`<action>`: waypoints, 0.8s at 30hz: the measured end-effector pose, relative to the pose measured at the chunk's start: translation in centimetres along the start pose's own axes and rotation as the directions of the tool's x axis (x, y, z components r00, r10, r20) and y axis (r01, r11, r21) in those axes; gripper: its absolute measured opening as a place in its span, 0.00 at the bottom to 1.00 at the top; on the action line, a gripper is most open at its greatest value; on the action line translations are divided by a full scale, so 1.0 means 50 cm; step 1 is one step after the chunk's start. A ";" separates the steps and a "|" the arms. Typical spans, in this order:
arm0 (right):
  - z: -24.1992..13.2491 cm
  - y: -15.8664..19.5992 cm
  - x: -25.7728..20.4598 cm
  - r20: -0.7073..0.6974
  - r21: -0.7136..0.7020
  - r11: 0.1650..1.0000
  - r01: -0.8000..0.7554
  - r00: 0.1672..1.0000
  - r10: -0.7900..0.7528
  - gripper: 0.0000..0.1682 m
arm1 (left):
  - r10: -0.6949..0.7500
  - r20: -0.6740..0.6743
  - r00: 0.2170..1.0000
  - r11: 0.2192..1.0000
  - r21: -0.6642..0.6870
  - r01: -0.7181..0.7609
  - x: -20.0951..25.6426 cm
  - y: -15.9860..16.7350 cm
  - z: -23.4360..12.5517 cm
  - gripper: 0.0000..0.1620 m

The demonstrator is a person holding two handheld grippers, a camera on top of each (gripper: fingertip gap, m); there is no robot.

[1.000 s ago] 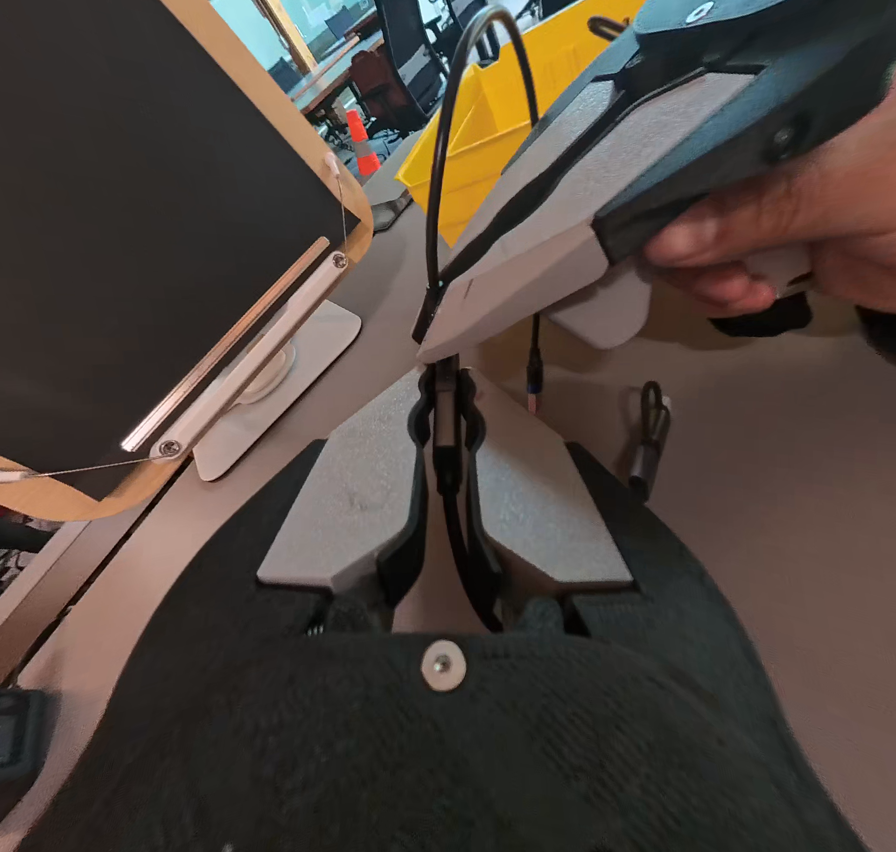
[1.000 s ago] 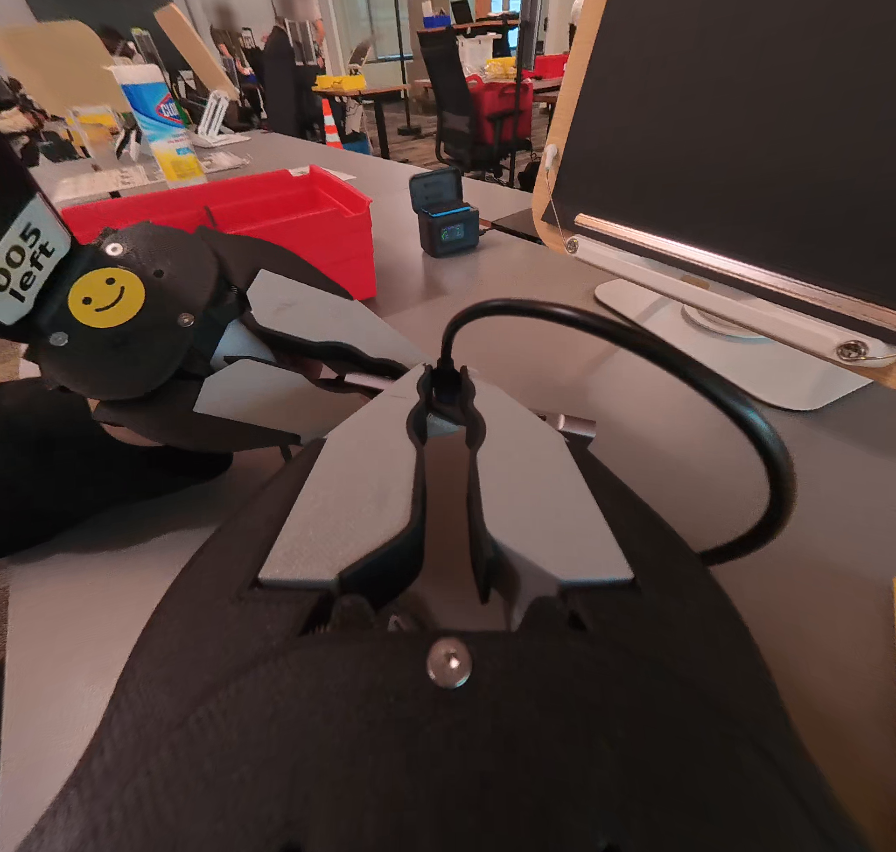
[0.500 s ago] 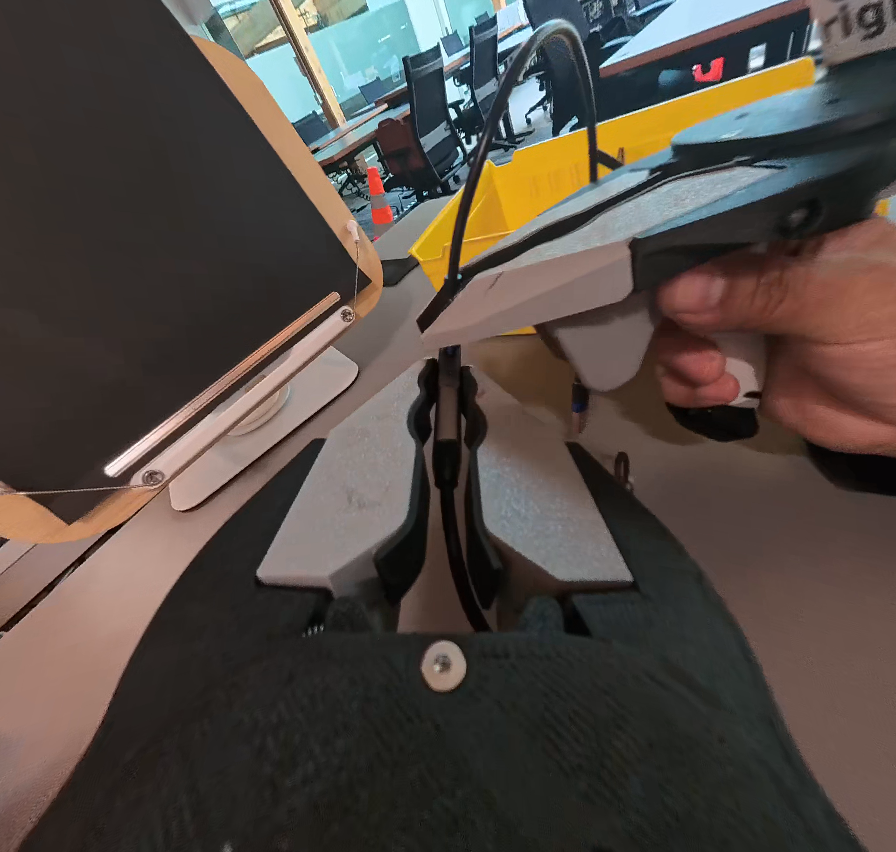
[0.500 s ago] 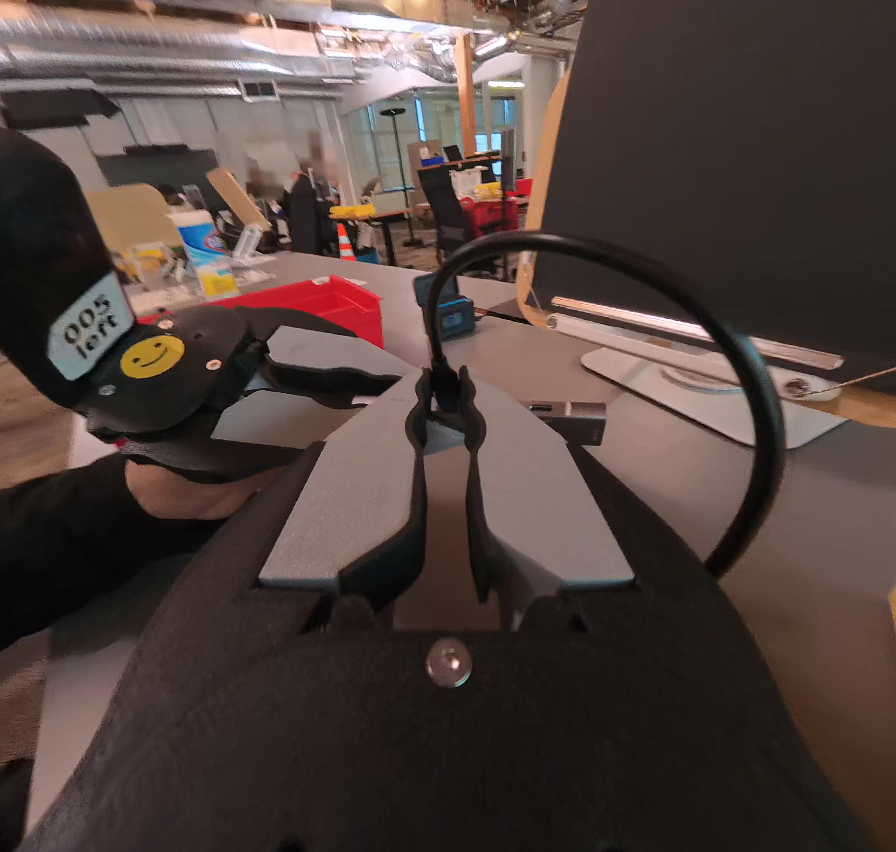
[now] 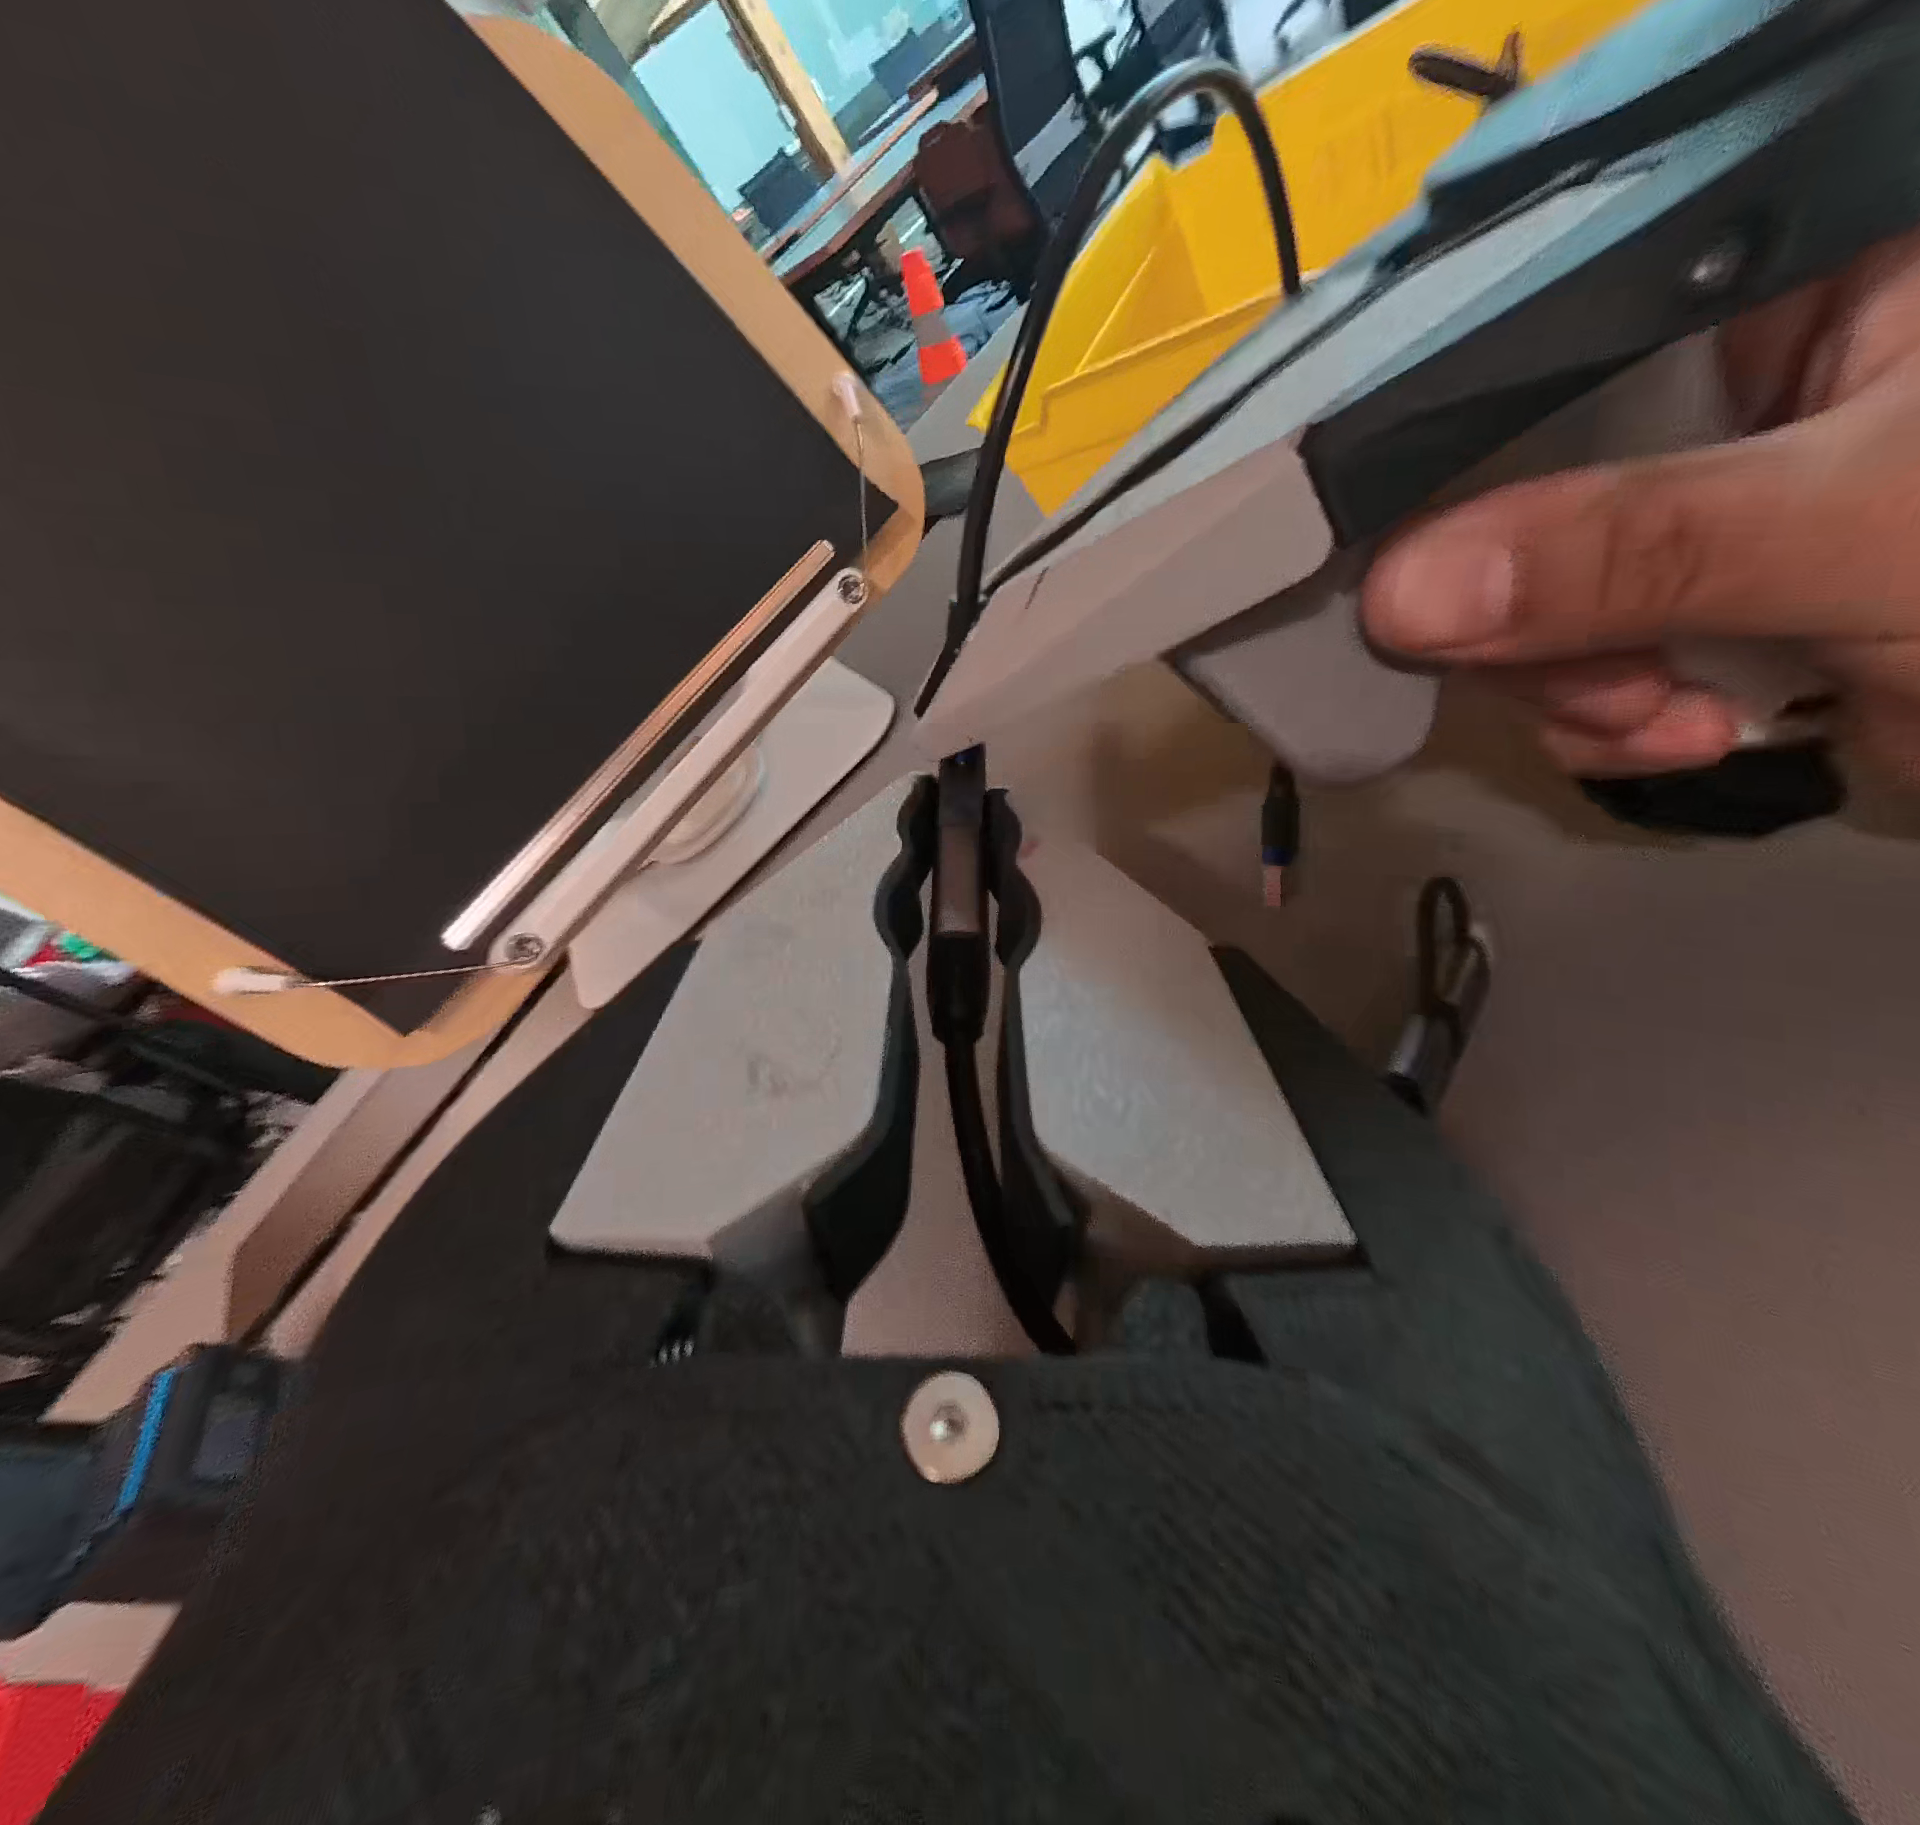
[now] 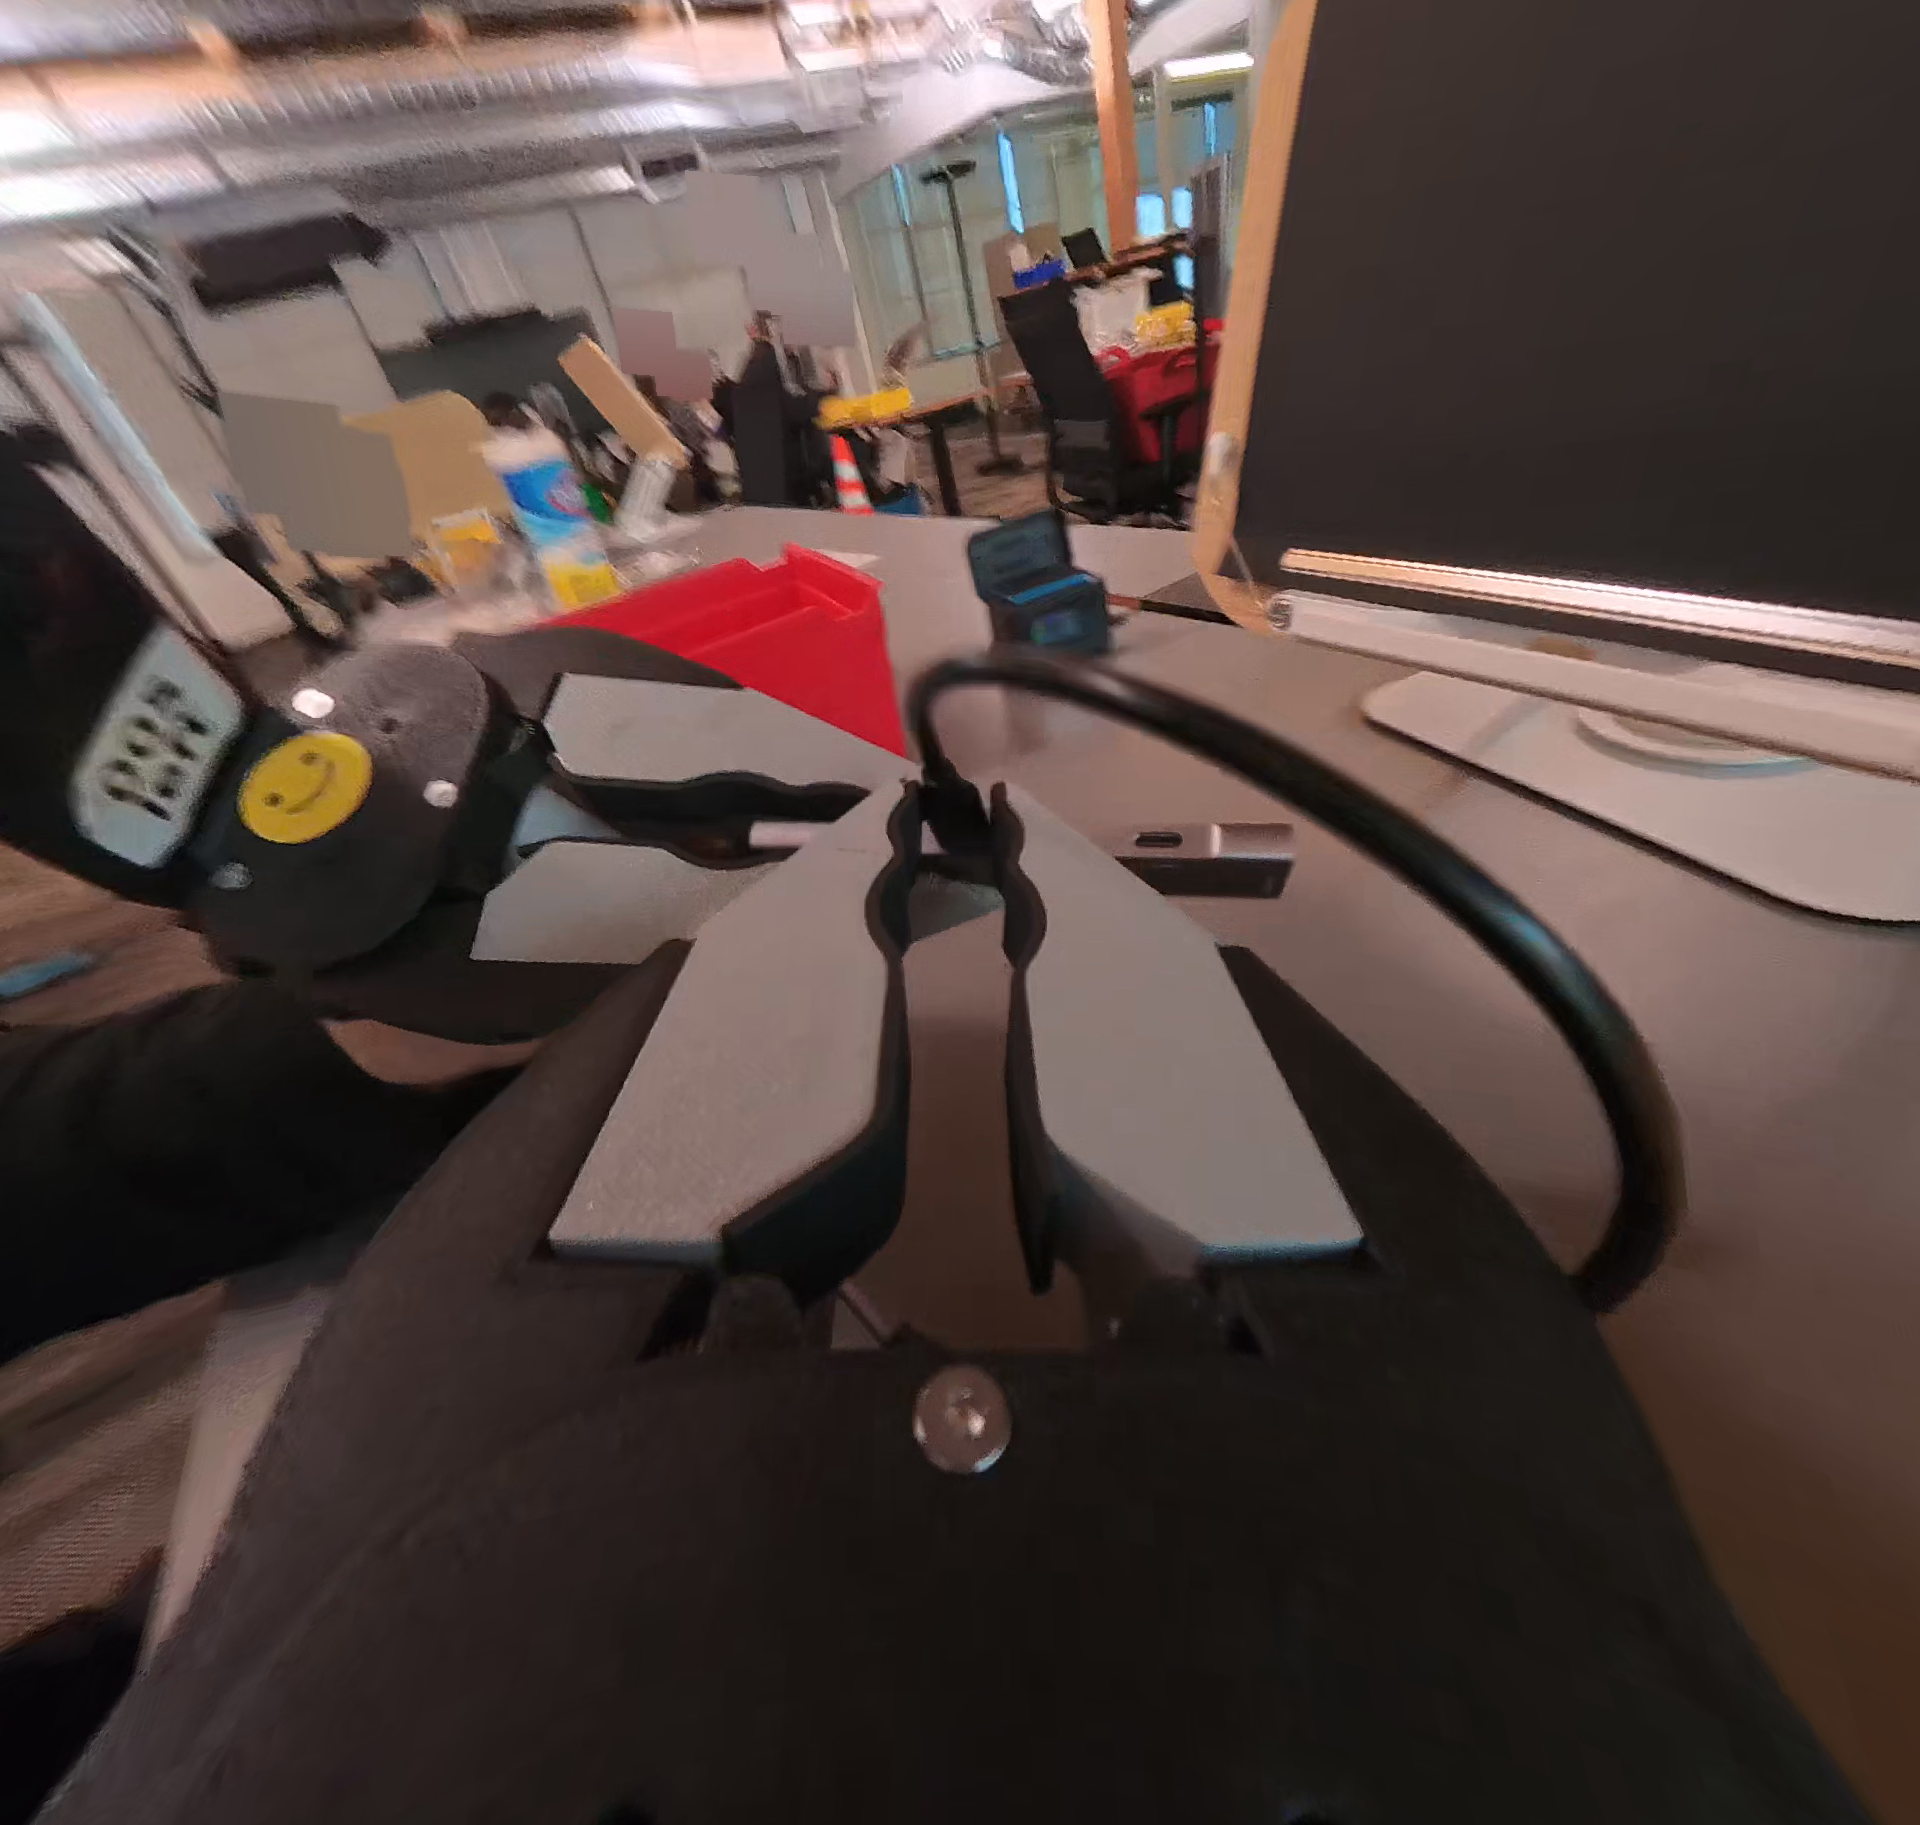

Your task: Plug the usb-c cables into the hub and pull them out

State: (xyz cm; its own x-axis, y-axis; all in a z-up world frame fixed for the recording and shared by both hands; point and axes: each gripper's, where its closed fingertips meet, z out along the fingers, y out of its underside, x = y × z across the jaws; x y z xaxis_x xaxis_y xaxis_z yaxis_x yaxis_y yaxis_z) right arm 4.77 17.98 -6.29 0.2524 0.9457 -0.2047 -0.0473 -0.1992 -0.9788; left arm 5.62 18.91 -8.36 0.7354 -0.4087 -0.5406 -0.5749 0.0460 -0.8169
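My left gripper point(image 5: 958, 819) is shut on a slim grey hub point(image 5: 956, 882), whose black lead runs back between the fingers. My right gripper point(image 6: 954, 811) is shut on the plug of a black usb-c cable point(image 6: 1434, 902), which loops out to the right. In the left wrist view the right gripper point(image 5: 935, 695) comes in from the upper right, its tips just above the hub's far end. In the right wrist view the hub point(image 6: 1205, 845) sticks out to the right behind my fingers. The left gripper point(image 6: 831, 814) reaches in from the left. I cannot tell whether the plug is seated.
A black monitor point(image 5: 364, 425) on a white stand base point(image 5: 810, 726) stands close by. A yellow bin point(image 5: 1195, 300) is behind. Two loose cables point(image 5: 1280, 840) point(image 5: 1439, 986) lie on the table. A red bin point(image 6: 790, 622) and a small black-and-blue case point(image 6: 1039, 601) sit farther back. Left and right tips are no more than a few centimetres apart.
Both views have swung and are now blurred. The cable loop has dropped from above my right fingers to lower on the right. Both grips are unchanged.
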 end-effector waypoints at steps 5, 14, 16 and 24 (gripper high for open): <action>-0.009 0.002 0.012 -0.247 -0.097 0.941 0.323 0.908 -0.338 0.06 | 0.063 0.053 0.997 0.998 -0.010 -0.063 -0.001 0.001 0.005 0.04; -0.012 -0.013 -0.004 -0.134 0.022 0.981 0.194 0.973 -0.189 0.09 | 0.067 0.110 0.992 0.996 0.046 -0.073 -0.022 -0.016 -0.011 0.04; -0.012 -0.011 -0.005 -0.107 0.027 0.987 0.157 0.982 -0.154 0.11 | 0.064 0.105 0.992 0.996 0.051 -0.069 -0.017 -0.018 -0.009 0.04; -0.004 -0.004 -0.002 -0.108 0.005 0.979 0.204 0.973 -0.203 0.05 | 0.075 0.081 0.994 0.996 0.051 -0.080 -0.001 -0.014 -0.003 0.04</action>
State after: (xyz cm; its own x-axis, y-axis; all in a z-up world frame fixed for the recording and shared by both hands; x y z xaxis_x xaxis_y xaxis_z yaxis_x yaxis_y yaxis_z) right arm 4.95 17.87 -6.07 0.3593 0.9332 -0.0001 0.0006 -0.0003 -1.0000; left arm 5.91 18.77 -7.74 0.7168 -0.3285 -0.6151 -0.6124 0.1251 -0.7805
